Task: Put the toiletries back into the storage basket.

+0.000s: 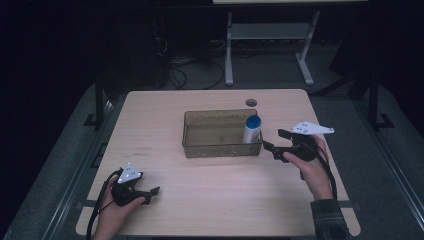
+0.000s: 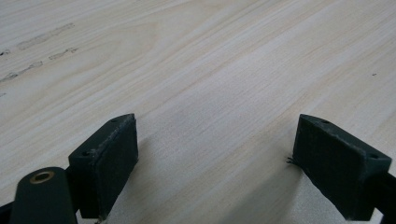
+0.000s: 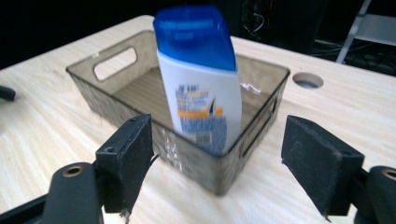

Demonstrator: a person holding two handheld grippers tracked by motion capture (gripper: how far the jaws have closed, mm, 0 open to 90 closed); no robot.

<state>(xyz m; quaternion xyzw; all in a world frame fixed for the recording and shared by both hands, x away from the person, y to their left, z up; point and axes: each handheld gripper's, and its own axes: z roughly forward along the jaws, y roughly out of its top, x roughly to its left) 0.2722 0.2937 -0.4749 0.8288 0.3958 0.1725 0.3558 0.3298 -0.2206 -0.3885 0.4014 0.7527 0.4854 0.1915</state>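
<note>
Bottle [image 3: 201, 79] (one) stands in one bin [image 1: 192, 134]; left gripper [image 2: 215, 163] and right gripper [image 3: 217, 172] gape empty.

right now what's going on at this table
A person holds a gripper in each hand at a wooden table. The right gripper sits just outside the right end of a clear grey bin, its jaws open and pointed at a white bottle with a blue cap standing upright inside it. The left gripper, open too, rests near the table's front left.
</note>
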